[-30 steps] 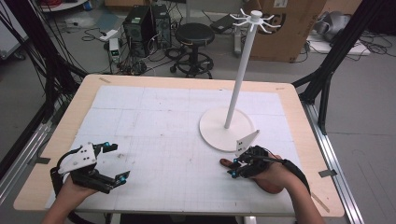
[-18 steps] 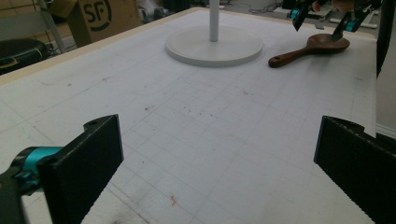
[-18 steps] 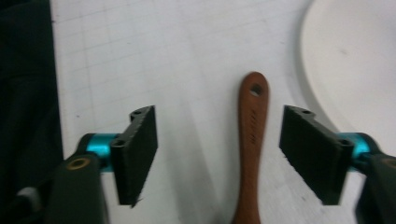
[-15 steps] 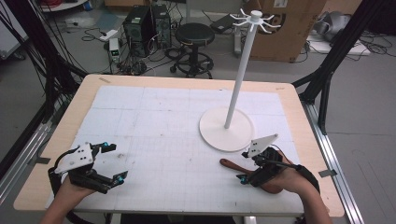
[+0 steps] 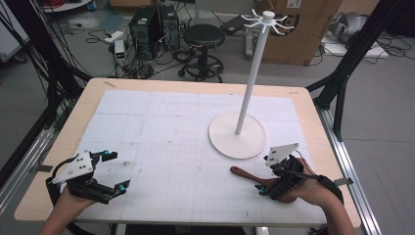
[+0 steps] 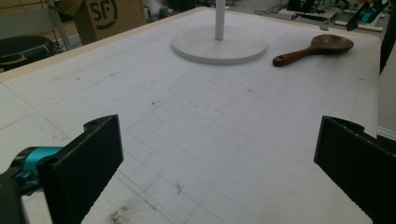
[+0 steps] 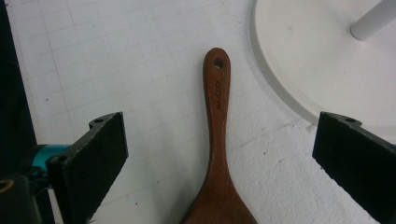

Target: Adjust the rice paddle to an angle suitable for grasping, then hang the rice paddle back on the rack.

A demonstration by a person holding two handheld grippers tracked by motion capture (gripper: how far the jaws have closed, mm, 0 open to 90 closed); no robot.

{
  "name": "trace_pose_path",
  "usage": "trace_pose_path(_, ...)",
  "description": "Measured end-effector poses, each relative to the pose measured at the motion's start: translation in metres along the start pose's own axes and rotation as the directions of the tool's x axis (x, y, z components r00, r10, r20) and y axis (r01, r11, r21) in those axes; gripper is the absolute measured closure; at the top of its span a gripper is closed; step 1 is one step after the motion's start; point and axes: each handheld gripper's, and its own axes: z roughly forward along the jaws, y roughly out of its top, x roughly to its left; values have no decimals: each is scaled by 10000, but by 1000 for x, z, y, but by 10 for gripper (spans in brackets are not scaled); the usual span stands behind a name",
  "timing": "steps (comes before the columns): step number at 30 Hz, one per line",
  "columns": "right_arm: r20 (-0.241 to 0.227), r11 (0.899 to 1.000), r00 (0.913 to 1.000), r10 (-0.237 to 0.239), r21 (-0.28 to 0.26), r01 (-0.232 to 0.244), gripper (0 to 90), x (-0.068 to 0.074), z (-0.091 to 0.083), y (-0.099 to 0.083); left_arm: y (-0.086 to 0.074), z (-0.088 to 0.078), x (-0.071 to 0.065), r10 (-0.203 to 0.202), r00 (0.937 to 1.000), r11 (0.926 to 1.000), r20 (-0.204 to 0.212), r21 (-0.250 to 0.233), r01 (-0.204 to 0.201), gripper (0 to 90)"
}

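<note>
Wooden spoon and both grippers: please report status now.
Right gripper open, just opened, above wooden spoon. Spoon flat on mat beside white stand. Left gripper open, apart.

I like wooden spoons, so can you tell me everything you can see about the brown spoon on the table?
The wooden spoon is dark reddish-brown and looks smooth and polished. It has a rounded bowl, a narrow handle with small lettering, and a hole near the handle's tip. It lies flat on the white gridded mat, its handle tip close to the white stand's round base without touching. The right gripper hangs over it, jaws wide apart on either side, not touching.
</note>
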Motion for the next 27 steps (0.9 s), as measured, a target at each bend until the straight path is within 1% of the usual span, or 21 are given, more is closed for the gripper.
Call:
trace_pose_path(1, 1, 10000, 10000, -34, 27, 34, 22, -1, 0, 0, 0, 0, -1, -42, 10000, 10000, -3, -24, 42, 19)
trace_pose_path(3, 27, 9999, 10000, -17, 121, 17, 22, -1, -1, 0, 1, 0, -2, 50, 10000, 10000, 21, -8, -50, 19)
trace_pose_path(5, 43, 9998, 10000, -67, 185, 66, 25, -2, -1, 0, 2, 1, -2, 40, 10000, 10000, 29, -14, -40, 19)
trace_pose_path(7, 46, 9991, 10000, -55, 411, 53, 26, -2, -1, 1, 2, 2, -2, 19, 10000, 10000, 58, -8, -19, 19)
trace_pose_path(8, 46, 9991, 10000, -55, 411, 53, 26, -2, -1, 1, 1, 3, -1, 21, 10000, 10000, 68, 12, -21, 19)
trace_pose_path(9, 32, 9985, 9999, -115, 540, 114, 26, -3, 0, 1, 2, 3, -1, 26, 10000, 10000, 75, 26, -26, 19)
trace_pose_path(10, 89, 9979, 9999, -80, 644, 74, 26, -3, -1, 2, 2, 3, -1, 32, 10000, 10000, 78, 30, -32, 19)
trace_pose_path(11, 89, 9979, 9999, -80, 644, 74, 26, -3, -1, 2, 2, 3, -1, 33, 10000, 10000, 82, 26, -34, 19)
trace_pose_path(12, 84, 9979, 9998, -182, 622, 176, 26, -4, 0, 2, 2, 3, -1, 46, 10000, 10000, 87, 29, -46, 19)
trace_pose_path(13, 103, 9973, 9999, -138, 724, 130, 26, -4, 1, 2, 2, 3, -1, 49, 10000, 10000, 81, 30, -49, 19)
trace_pose_path(15, 144, 9952, 9997, -213, 954, 199, 27, -5, 3, 4, 3, 3, -1, 11, 10000, 10000, 52, 17, -11, 19)
trace_pose_path(17, 116, 9946, 9997, -205, 1019, 192, 27, -5, 4, 4, 2, 4, -1, 36, 10000, 10000, 30, 69, -36, 19)
trace_pose_path(19, 72, 9915, 9995, -314, 1265, 303, 28, -5, 6, 5, 2, 4, -2, 78, 10000, 9999, 25, 101, -79, 19)
trace_pose_path(21, -50, 9856, 9994, -341, 1654, 345, 41, -5, 11, 7, 3, 4, -3, 99, 9999, 9999, 28, 119, -99, 19)
trace_pose_path(22, -104, 9848, 9991, -413, 1687, 424, 42, -6, 13, 8, 3, 4, -3, 107, 9999, 9999, 21, 127, -107, 19)
trace_pose_path(24, -49, 9842, 9993, -369, 1729, 372, 43, -6, 14, 9, 3, 5, -4, 119, 9999, 9998, 26, 149, -120, 19)
trace_pose_path(25, -141, 9810, 9994, -317, 1911, 338, 43, -7, 17, 10, 3, 6, -4, 134, 9999, 9998, 31, 174, -134, 19)
trace_pose_path(26, -141, 9810, 9994, -317, 1911, 338, 43, -7, 17, 10, 3, 7, -5, 154, 9999, 9997, 36, 193, -155, 19)
trace_pose_path(27, -166, 9767, 9994, -293, 2122, 322, 44, -9, 20, 10, 3, 7, -5, 155, 9999, 9997, 43, 207, -156, 19)
